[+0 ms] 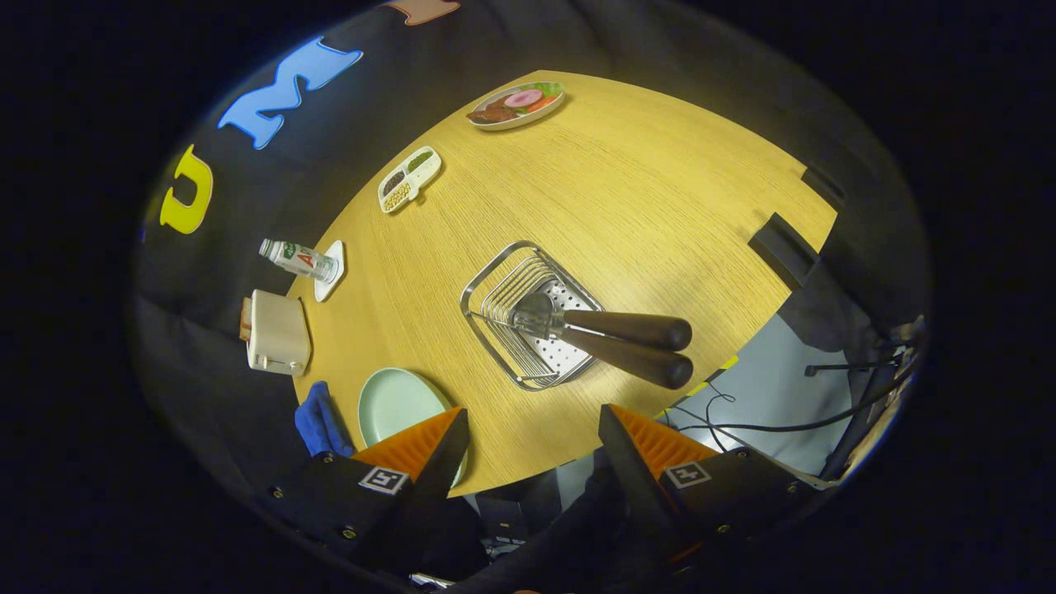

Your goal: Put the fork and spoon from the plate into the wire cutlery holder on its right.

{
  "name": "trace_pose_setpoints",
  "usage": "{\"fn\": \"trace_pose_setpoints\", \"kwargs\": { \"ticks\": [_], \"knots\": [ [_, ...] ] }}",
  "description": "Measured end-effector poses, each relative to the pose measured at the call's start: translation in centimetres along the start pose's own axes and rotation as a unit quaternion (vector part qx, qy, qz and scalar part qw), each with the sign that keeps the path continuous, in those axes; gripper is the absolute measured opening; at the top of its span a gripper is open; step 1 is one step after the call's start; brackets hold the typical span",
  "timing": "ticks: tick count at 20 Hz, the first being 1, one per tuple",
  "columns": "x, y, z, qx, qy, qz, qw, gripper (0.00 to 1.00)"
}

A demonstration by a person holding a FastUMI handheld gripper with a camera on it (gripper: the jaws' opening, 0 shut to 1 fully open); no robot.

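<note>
1. I am looking down from high above a round wooden surface. My hand-held gripper sits nearest me, its two fingers spread wide apart with nothing between them.
2. Beyond the fingers, near the middle of the surface, stands the wire cutlery holder, a square metal basket with a perforated base.
3. Two utensils with dark wooden handles lie tilted in the holder, their metal heads down inside and their handles sticking out over the rim toward the right. The upper one shows a rounded bowl and looks like the spoon; the lower one I take to be the fork, though its head is too hidden among the wires to be sure.
4. The pale green plate lies to the left of the holder, just ahead of my left finger and partly covered by it. The part I can see carries nothing.
5. A blue cloth lies just beside the plate; further left are a cream toaster and a small bottle lying on a white coaster.
6. My judgement: both pieces are already delivered, so the task looks finished. What remains calls only for keeping the hand-held gripper clear of the protruding handles while I draw away.
</note>
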State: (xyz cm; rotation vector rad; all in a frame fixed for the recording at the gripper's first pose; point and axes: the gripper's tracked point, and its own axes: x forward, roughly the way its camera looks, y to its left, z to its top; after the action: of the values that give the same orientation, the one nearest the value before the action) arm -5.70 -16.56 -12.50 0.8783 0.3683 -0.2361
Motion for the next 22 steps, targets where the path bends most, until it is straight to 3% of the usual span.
{"fn": "trace_pose_setpoints", "kwargs": {
  "ticks": [4, 7, 12, 17, 22],
  "knots": [
    [-0.1, 1.3, -0.4, -0.022, 0.004, 0.01, 1.0, 0.97],
    [-0.4, 4.0, -0.9, -0.039, 0.009, 0.047, 0.998, 0.97],
    [-2.5, 8.3, 2.5, -0.108, -0.081, 0.094, 0.986, 0.97],
    [-6.2, 9.4, 7.1, -0.171, -0.214, 0.07, 0.959, 0.97],
    [-10.2, 9.8, 10.4, -0.217, -0.329, 0.045, 0.918, 0.97]
  ]
}}
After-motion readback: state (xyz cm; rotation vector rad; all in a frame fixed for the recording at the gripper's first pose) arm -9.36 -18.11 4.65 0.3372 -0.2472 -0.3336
